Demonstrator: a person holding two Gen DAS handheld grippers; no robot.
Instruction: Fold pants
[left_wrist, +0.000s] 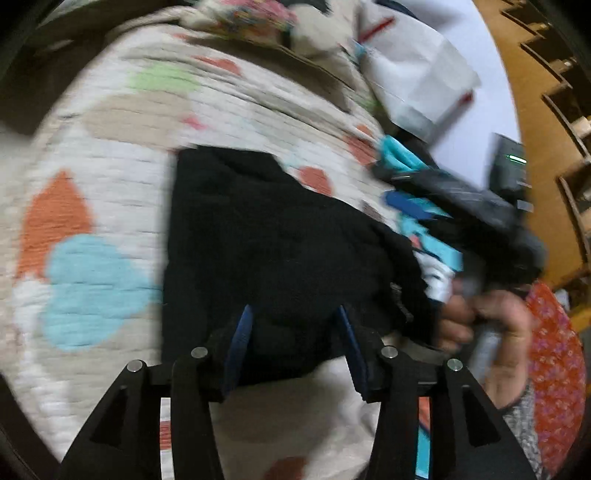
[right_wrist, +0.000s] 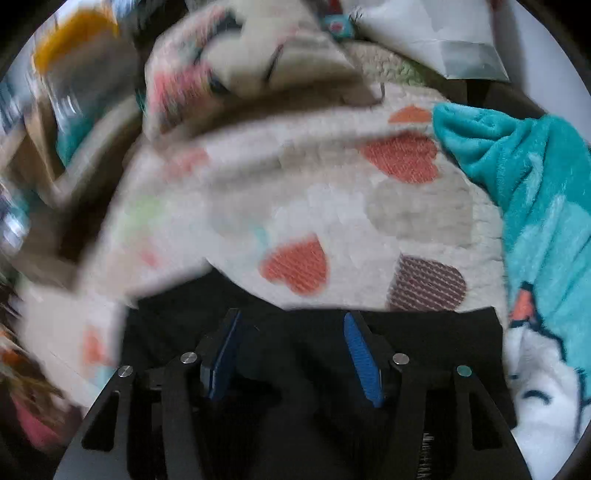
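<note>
The black pants (left_wrist: 266, 236) are lying in a folded heap on a fuzzy white blanket (left_wrist: 110, 155) with colored hearts on it. The left gripper (left_wrist: 295, 317) is hanging just over the near edge of the pants. Its two blue pads (left_wrist: 240, 343) are standing apart, and nothing is being pinched between them. The right gripper (right_wrist: 291, 325) is also hanging over the black pants (right_wrist: 424, 332), with its blue pads (right_wrist: 360, 354) standing wide and holding nothing. In the left view, a hand (left_wrist: 487, 328) is gripping the handle of the right gripper (left_wrist: 443, 199) beside the pants. A teal blanket (right_wrist: 535, 177) is sitting off to the right side. The picture is blurry, so the pads may be brushing the cloth, but I cannot tell
</note>
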